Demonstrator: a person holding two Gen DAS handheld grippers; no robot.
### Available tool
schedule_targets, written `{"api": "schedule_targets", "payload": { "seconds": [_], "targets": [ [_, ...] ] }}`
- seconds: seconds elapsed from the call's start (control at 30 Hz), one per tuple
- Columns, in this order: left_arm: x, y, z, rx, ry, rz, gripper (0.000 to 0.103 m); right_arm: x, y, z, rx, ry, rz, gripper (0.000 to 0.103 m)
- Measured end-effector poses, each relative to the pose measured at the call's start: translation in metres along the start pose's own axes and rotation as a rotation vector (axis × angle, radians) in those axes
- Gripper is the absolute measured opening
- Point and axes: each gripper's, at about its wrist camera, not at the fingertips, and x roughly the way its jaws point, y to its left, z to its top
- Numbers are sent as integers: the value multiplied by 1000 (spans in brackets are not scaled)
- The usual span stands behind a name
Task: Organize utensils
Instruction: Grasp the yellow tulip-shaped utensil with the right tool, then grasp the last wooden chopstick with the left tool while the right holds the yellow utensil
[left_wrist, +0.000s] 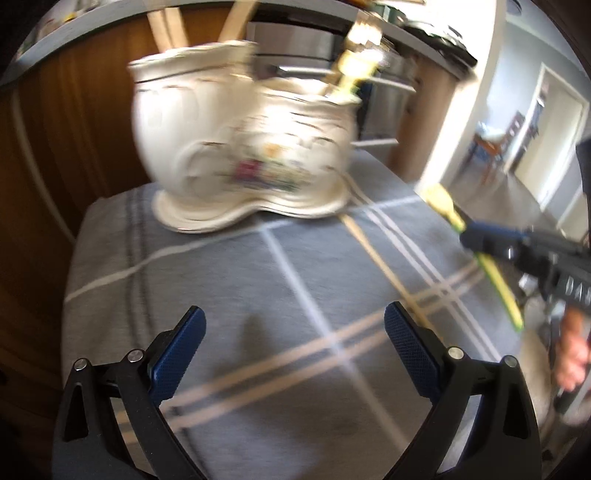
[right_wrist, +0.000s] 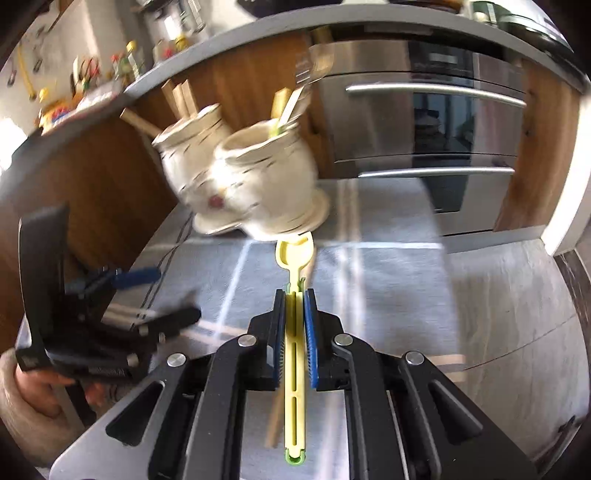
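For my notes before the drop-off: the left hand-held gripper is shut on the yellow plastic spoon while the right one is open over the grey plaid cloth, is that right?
Sides are swapped. The right wrist view shows the right hand-held gripper shut on the yellow plastic spoon; the left wrist view shows the left hand-held gripper open over the grey plaid cloth.

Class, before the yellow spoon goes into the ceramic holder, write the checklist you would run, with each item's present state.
1. Right gripper shut on the yellow spoon: ok.
2. Spoon bowl points toward the ceramic holder: ok.
3. Left gripper open, holding nothing: ok.
4. Room in the nearer pot, which already holds utensils: cannot tell.
5. Wooden stick lying on the cloth, not yet put away: not ok.
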Motion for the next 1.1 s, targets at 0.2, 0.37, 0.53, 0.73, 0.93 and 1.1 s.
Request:
{"api": "schedule_targets", "payload": {
  "seconds": [0.2,0.37,0.53,0.73,0.93,1.1],
  "targets": [
    [23,-50,7,56,79,0,95,-4,-31,-5,68,-20,5,10],
    [39,-81,15,91,140,25,77,-11,-47,-11,85,-39,20,10],
    [52,-89,18,119,174,68,60,-17,-58,-15,100,-62,34,10],
    [50,-78,26,137,187,64,10,-19,-65,-18,115,-68,56,10],
    [46,-58,25,148,251,61,19,-16,-66,-18,117,-62,66,10],
    [46,-54,26,137,217,64,25,-15,-57,-17,98,-61,70,10]
  ]
}}
